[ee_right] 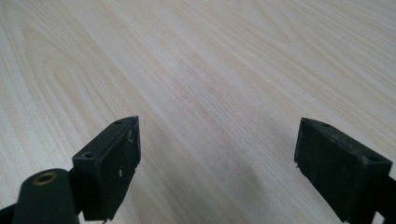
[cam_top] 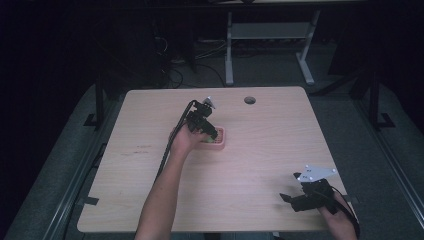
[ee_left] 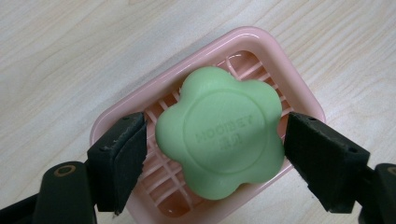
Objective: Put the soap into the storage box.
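Pale wood surface (cam_top: 260,165), bare except for 1 cluster of things near its middle. There sits a pink soap dish (ee_left: 299,84) with a slatted floor, flat on the wood, and in it a green flower-shaped soap (ee_left: 219,133), lying tilted across the slats with its embossed face up. The left gripper (ee_left: 212,154) hangs directly over the dish, jaws spread wide, 1 pad on each side of the soap; both pads stand near the soap's lobes, and contact cannot be confirmed on either side, so nothing is held. In the high view the same left gripper (cam_top: 207,131) sits at the dish's near-left edge. The right gripper (cam_top: 300,197) rests well apart at the near-right of the surface, jaws likewise wide, nothing between them but bare wood. Risks, as judged from here: the soap's rounded, scalloped outline gives the flat pads poor purchase, so closing on 2 lobes off-centre could squirt it sideways out of the dish. The left pad looks to overlap the dish's rim; closing low might pinch wall and soap together and drag or lift the light dish along. With the right gripper far off, nothing steadies the dish. A soft bar may also dent under a hard squeeze.
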The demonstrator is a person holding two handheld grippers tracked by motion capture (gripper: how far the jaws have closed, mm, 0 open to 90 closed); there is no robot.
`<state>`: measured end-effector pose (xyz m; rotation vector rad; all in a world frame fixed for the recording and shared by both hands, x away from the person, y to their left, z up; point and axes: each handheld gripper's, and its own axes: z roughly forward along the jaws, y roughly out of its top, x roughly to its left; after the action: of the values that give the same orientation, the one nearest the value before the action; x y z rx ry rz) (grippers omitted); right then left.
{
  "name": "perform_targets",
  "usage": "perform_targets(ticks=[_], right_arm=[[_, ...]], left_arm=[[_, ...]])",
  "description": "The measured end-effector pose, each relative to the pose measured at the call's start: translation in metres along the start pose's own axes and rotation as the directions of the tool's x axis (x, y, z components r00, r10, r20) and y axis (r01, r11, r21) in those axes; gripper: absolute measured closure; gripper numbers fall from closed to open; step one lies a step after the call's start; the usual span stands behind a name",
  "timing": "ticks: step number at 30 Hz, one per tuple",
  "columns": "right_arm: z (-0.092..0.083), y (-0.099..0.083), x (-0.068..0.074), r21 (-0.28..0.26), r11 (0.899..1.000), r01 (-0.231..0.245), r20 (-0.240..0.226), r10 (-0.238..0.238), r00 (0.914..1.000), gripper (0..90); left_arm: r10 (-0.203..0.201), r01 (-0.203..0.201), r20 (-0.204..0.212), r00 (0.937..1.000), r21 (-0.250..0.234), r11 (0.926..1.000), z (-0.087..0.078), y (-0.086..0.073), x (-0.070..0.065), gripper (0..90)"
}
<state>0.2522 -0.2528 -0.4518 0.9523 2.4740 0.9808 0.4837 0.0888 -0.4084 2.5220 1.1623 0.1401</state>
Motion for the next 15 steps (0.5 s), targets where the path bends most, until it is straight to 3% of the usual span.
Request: perform_targets(ticks=[5, 15], right_arm=[[0.0, 0.0, 0.001, 0.0, 1.0, -0.005, -0.002, 0.005, 1.0, 14.0], [0.0, -0.001, 0.0, 0.006, 1.0, 0.001, 0.003, -0.001, 1.0, 14.0]], left_arm=[[-0.006, 0.006, 0.015, 0.9999, -0.023, 0.9997, -0.006, -0.001, -0.001, 21.4], [0.036, -0.035, 0.01, 0.9993, -0.041, 0.9985, -0.015, -0.003, -0.008, 21.2]])
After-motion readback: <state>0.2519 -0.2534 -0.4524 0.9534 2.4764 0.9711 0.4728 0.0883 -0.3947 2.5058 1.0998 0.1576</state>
